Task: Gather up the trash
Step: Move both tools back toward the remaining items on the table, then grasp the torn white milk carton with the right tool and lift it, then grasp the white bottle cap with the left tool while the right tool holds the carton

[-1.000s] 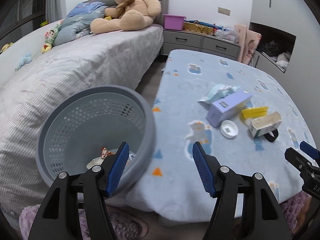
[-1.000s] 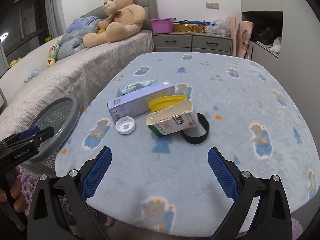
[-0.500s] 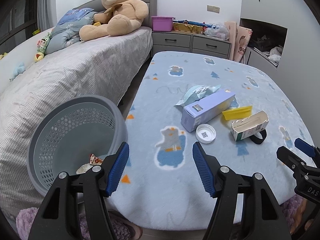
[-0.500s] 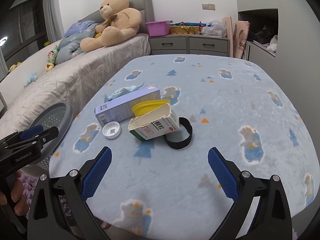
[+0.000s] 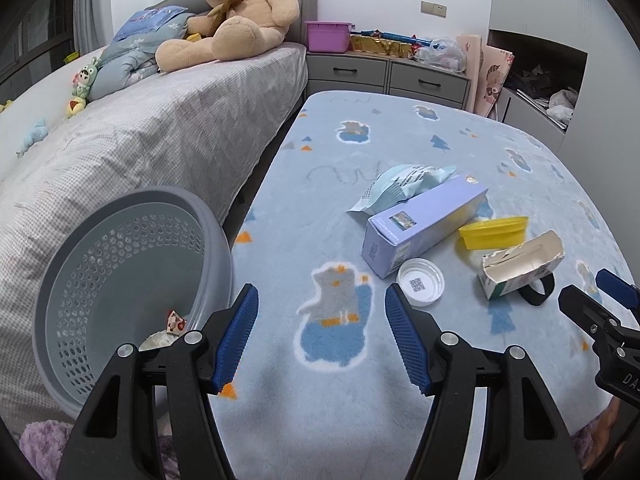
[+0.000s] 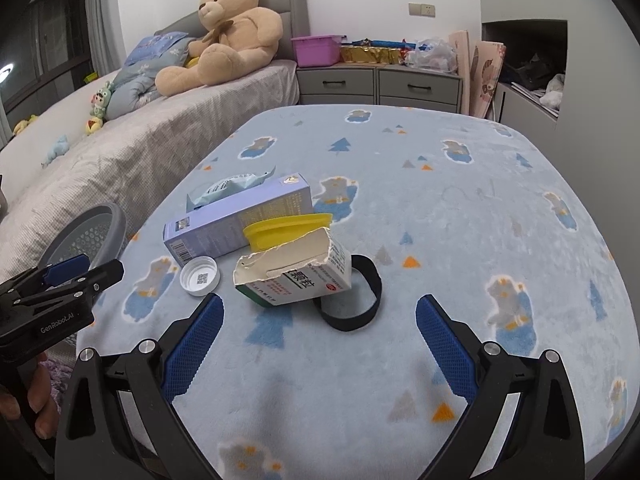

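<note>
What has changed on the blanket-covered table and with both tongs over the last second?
Both tongs moved in toward the litter: the left tongs swung right, away from the grey perforated plastic basket, and the right tongs closed on the torn white cardboard carton. Nothing was gripped or released; both remain open. The lilac rectangular box, white round cap, yellow plastic piece and black band lie unmoved.

Count: boxes 2 — purple box [image 6: 240,216], torn box [image 6: 296,276]; white cap [image 6: 199,276] 1; yellow lid [image 6: 286,230] 1; black band [image 6: 352,296] 1; wrapper [image 6: 224,190] 1; basket [image 5: 120,280] 1.
</note>
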A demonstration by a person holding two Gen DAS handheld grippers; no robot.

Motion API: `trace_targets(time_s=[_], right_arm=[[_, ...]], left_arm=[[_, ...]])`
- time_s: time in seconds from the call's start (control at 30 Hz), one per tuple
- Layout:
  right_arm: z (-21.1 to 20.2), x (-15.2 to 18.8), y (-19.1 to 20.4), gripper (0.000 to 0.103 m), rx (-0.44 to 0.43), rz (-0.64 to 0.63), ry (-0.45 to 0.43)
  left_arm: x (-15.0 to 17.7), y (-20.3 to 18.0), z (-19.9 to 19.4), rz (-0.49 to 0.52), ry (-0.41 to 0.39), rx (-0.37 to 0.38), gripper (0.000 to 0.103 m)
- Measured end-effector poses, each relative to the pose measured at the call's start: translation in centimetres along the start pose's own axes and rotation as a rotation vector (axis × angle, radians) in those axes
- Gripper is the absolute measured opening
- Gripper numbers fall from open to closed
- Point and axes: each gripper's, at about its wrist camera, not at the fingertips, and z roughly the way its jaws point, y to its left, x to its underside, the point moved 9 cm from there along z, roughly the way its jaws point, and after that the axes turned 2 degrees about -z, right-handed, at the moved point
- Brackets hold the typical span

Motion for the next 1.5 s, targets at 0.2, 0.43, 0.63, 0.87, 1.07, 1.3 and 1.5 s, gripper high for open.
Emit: trace_targets(time_s=[0.2,0.43,0.63,0.87,1.07,1.3,1.5], right_arm=[[2.0,-0.4,1.2,0.096,0.026,-0.05,0.024],[4.2,-0.2,2.0,0.096,0.107,-0.109,0.061],[5.6,0.0,2.4,0.096,0.167,-0.142,0.072],[6.1,0.0,2.6,0.086,0.189,-0.16,0.074],[5.4,0.0,2.3,0.085,0.142,-0.113,0.06],[3.7,0.4,1.8,0.085,0.081,-0.048,0.052],[1.5,0.9,0.4,0.085,0.045,0.013,0.038]], left_arm=[[0.2,0.5,1.1,-0.005,0.011,-0.008,0.063],[0.9,1.3,2.4,-0.011,0.032,-0.013,0.063],[1.3,1.7,2.8,-0.02,0.043,-0.008,0.063],[1.6,1.7,2.9,-0.022,0.05,0.0,0.063],[1.7,1.3,2.8,-0.015,0.053,0.005,0.063],[1.6,0.4,2.4,0.0,0.051,0.008,0.063],[1.5,-1.2,1.8,0.02,0.049,0.021,0.063]])
